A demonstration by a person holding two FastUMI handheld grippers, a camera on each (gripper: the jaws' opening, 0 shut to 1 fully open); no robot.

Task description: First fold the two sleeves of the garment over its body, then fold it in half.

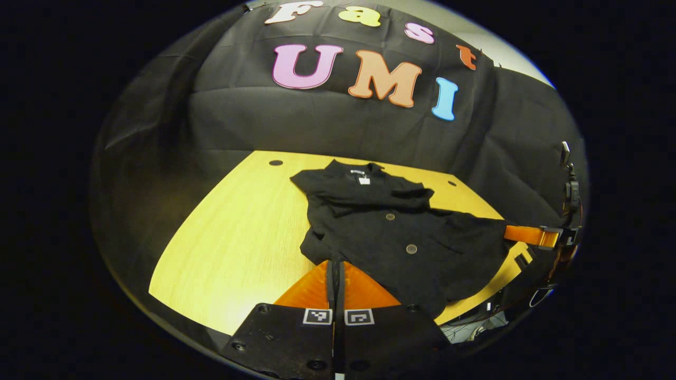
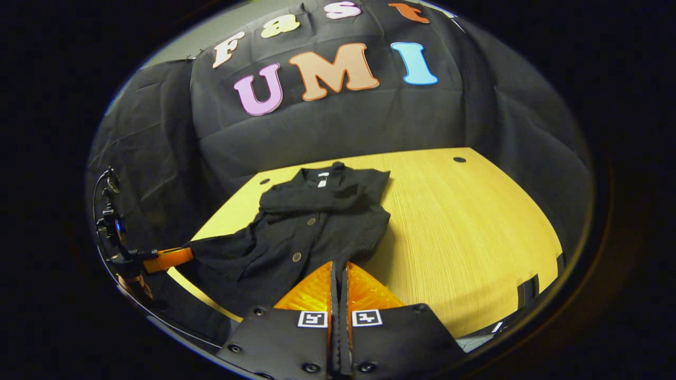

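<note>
The black garment (image 1: pixel 391 227) lies flat on the wooden table (image 1: pixel 237 237), its long axis running from the collar at the far edge toward the near edge, with one sleeve folded across the chest. The left gripper (image 1: pixel 336 264) has its jaws pressed together on the hem at the near corner of the garment. The right gripper (image 2: pixel 340 266) likewise pinches the hem at the other near corner, jaws closed on the cloth.

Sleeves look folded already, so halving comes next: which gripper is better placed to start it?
Right, but barely: right gripper is shut on the garment's near edge, collar straight ahead. Left gripper grips that edge likewise, so both should probably lift together.
</note>
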